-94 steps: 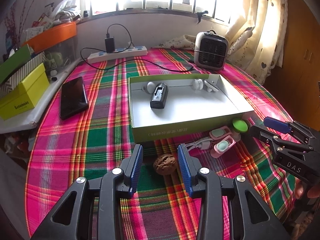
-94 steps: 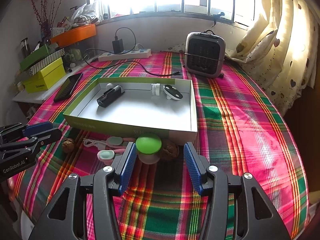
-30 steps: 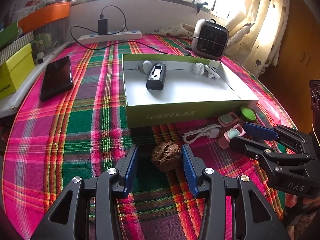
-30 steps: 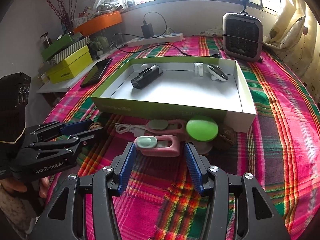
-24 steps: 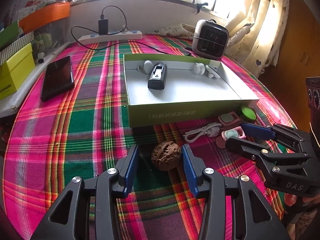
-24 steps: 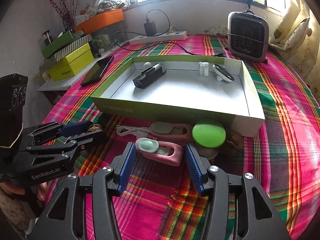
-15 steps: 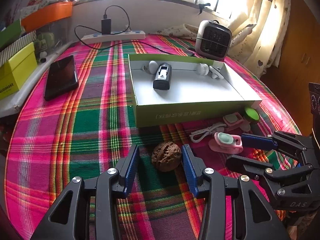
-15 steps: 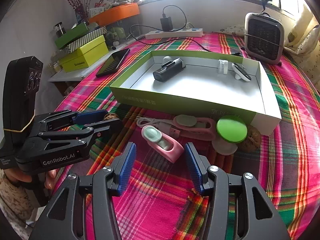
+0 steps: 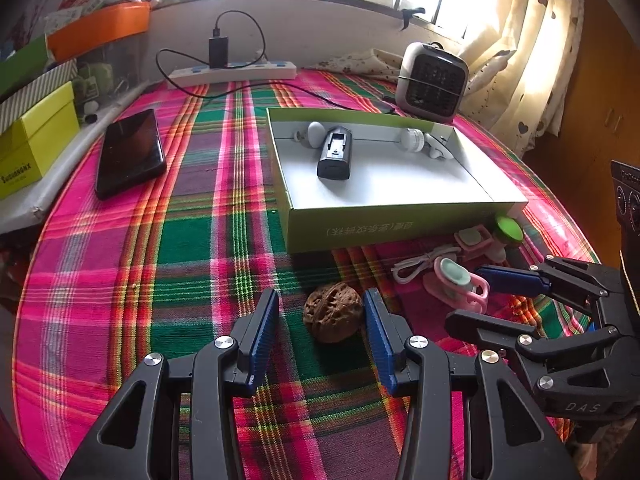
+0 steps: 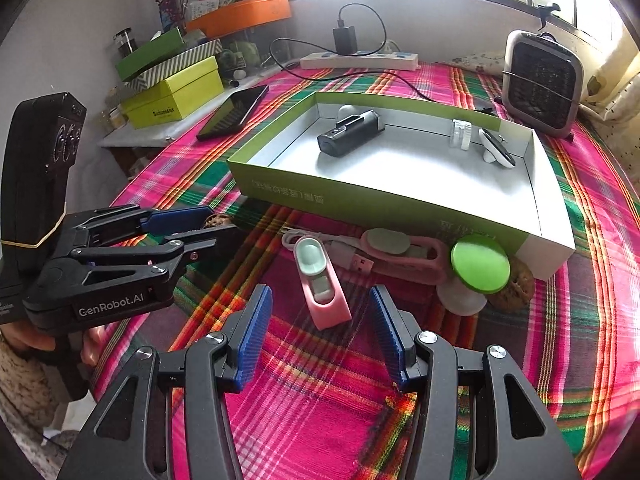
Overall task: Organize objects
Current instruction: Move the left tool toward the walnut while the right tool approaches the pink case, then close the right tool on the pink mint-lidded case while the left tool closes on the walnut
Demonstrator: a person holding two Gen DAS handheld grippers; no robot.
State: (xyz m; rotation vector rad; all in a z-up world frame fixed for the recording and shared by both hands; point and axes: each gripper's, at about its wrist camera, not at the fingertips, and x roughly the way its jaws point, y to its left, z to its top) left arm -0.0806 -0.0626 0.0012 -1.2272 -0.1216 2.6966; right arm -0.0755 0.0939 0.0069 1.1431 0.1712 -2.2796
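Note:
A brown walnut [image 9: 332, 314] lies on the plaid cloth between the open fingers of my left gripper [image 9: 320, 312], not clamped. A pink clip with a mint pad [image 10: 322, 284] lies between the open fingers of my right gripper [image 10: 320, 308]; it also shows in the left wrist view [image 9: 456, 286]. A second pink clip [image 10: 404, 250], a white cable [image 10: 320, 242], a green-lidded jar [image 10: 480, 264] and a second walnut [image 10: 514, 284] lie along the front wall of the green-and-white box [image 10: 360, 200]. The box holds a black device [image 10: 350, 132] and small white items.
A black phone [image 9: 128, 152] lies left of the box. A small grey heater [image 9: 434, 80] and a white power strip [image 9: 232, 74] stand at the back. Yellow and green boxes [image 10: 176, 92] sit on a shelf at the left. A curtain hangs at the right.
My right gripper has moved left around the pink clip, which turned end-on between its fingers. My left gripper has stayed around the walnut.

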